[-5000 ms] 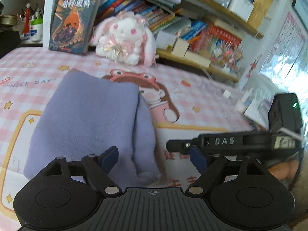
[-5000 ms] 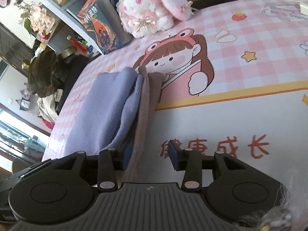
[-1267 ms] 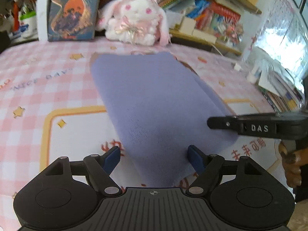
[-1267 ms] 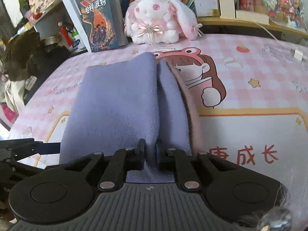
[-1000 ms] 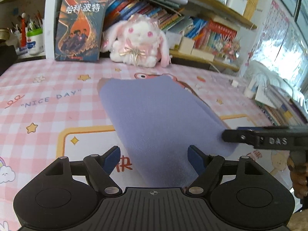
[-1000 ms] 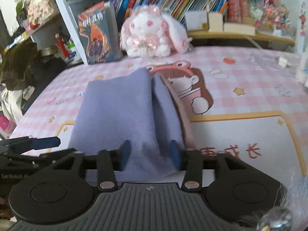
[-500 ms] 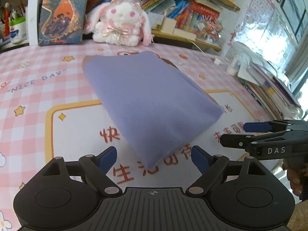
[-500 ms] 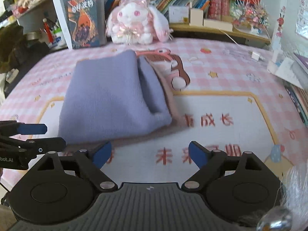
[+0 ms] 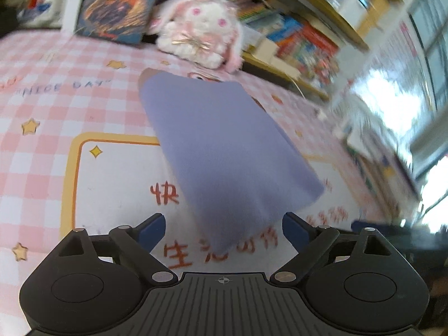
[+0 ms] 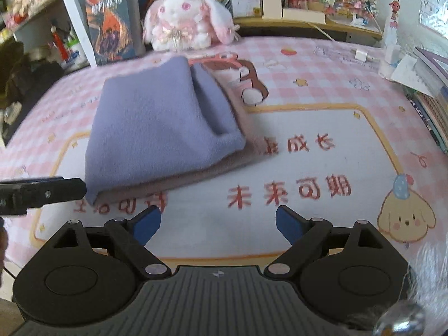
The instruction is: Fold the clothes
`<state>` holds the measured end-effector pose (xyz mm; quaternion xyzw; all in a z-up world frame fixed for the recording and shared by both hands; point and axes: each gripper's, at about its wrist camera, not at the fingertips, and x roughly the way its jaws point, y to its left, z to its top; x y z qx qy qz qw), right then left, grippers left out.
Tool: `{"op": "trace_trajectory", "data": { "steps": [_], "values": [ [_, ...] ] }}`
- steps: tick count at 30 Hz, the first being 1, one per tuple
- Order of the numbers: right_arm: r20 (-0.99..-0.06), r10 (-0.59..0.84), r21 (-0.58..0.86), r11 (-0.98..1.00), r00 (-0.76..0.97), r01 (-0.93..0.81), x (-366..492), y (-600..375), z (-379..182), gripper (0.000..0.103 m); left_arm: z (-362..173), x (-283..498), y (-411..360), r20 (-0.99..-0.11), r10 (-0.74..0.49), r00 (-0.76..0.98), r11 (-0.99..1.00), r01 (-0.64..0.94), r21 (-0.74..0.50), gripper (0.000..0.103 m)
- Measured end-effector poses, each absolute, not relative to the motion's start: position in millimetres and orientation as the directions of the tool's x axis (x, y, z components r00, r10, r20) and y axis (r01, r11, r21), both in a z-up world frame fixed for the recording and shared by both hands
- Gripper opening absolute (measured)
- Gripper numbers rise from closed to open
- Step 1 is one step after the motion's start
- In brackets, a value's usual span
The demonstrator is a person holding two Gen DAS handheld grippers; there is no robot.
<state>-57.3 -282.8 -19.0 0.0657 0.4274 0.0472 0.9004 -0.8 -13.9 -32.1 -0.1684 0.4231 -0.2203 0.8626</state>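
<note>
At twelve o'clock of your right gripper [image 10: 217, 221] the garment [image 10: 156, 128] lies folded on the mat [image 10: 322, 128], so let both opening, empty jaws, left gripper [image 9: 222, 228] included, clear it without snagging.

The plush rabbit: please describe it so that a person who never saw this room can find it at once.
Look at the far edge of the pink checked tablecloth, below the bookshelves. The plush rabbit sits there, beyond the folded purple garment and right of the upright book with the orange cover. It is the only soft toy there: white, with pink eyes and long pink-tipped ears.
</note>
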Motion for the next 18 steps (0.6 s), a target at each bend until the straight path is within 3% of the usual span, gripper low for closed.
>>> {"op": "trace_trajectory", "data": {
  "steps": [9,14,16,18],
  "values": [
    [-0.744,0.316,0.442,0.893,0.589,0.079,23,-345,-24,0.095,-52,34,-10,-0.678,-0.504,0.536,0.798,-0.013,-0.603,0.092],
    [-0.772,0.399,0.492,0.868,0.495,0.069,61,-352,-44,0.091,-57,47,-8,-0.661,-0.498,0.562,0.759,-0.086,-0.645,0.092],
    [-0.763,0.437,0.516,0.855,0.476,0.041,69,-350,-48,0.087,-57,52,-9,-0.659,-0.493,0.568,0.752,-0.103,-0.651,0.091],
    [-0.755,0.473,0.535,0.845,0.455,0.01,76,-347,-52,0.072,-57,56,-13,-0.665,-0.486,0.567,0.755,-0.111,-0.647,0.091]
  ]
}}
